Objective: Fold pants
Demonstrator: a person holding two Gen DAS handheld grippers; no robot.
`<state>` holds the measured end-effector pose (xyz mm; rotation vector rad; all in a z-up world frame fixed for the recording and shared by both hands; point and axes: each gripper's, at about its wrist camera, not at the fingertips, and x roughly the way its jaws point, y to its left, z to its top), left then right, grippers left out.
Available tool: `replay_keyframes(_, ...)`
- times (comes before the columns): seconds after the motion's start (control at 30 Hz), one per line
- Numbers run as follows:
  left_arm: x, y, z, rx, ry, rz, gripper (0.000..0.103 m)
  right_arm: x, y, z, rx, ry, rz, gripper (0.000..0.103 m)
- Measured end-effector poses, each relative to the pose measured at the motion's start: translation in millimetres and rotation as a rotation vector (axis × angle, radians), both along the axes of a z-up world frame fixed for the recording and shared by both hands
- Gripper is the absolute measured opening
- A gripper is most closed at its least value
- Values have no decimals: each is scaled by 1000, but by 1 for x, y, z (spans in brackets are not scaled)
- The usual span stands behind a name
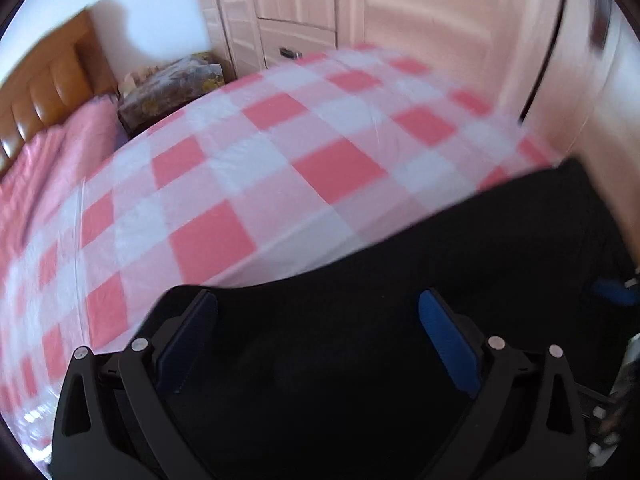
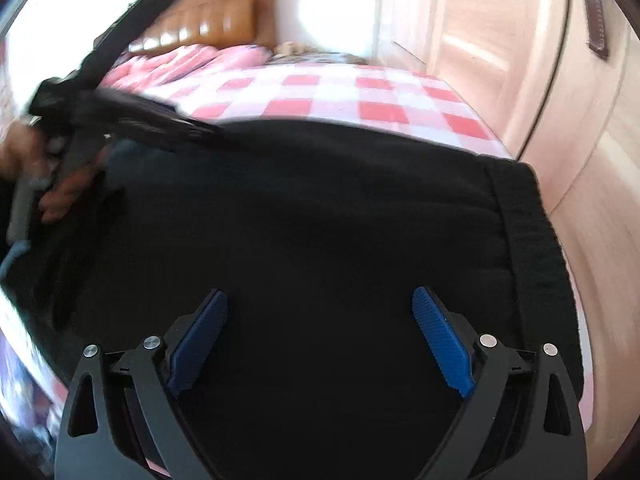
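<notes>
Black pants (image 1: 420,280) lie on a pink and white checked cover (image 1: 260,168) on the bed. My left gripper (image 1: 318,300) is open above the pants near their far edge, with nothing between its blue pads. In the right wrist view the pants (image 2: 300,208) fill the middle, with a ribbed band (image 2: 532,240) along their right side. My right gripper (image 2: 320,300) is open over the cloth and holds nothing. The left gripper and the hand holding it (image 2: 68,128) show blurred at the left, over the pants' left end.
A brown padded headboard (image 1: 52,84) and a pink quilt (image 1: 36,176) are at the bed's far end. A patterned bundle (image 1: 172,84) sits beside the bed. Light wooden wardrobe doors (image 1: 400,8) stand close along the right edge of the bed.
</notes>
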<state>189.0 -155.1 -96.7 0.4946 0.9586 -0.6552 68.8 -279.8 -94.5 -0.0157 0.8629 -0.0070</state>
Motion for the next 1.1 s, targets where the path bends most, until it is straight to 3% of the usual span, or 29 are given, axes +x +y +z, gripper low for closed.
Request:
replay_keyframes(0.17, 9, -4, -4, -4, -5, 32, 102, -22, -3, 2, 19, -40, 16, 90)
replay_keyframes(0.27, -2, -10, 3, 26, -80, 37, 102, -29, -2, 13, 24, -47, -13, 90)
replay_keyframes(0.4, -29, -24, 25, -51, -114, -15, 101, -37, -5, 7, 10, -48, -14, 92)
replay_keyframes(0.5, -41, -41, 22, -27, -149, -45, 101, -40, -6, 4, 28, -71, -10, 92)
replay_keyframes(0.67, -45, -59, -2, 37, -157, -48, 102, -45, -6, 5, 32, -75, -6, 92)
replay_keyframes(1.1, -36, -63, -6, 26, -143, -14, 102, -61, -8, 14, 35, -104, -6, 92)
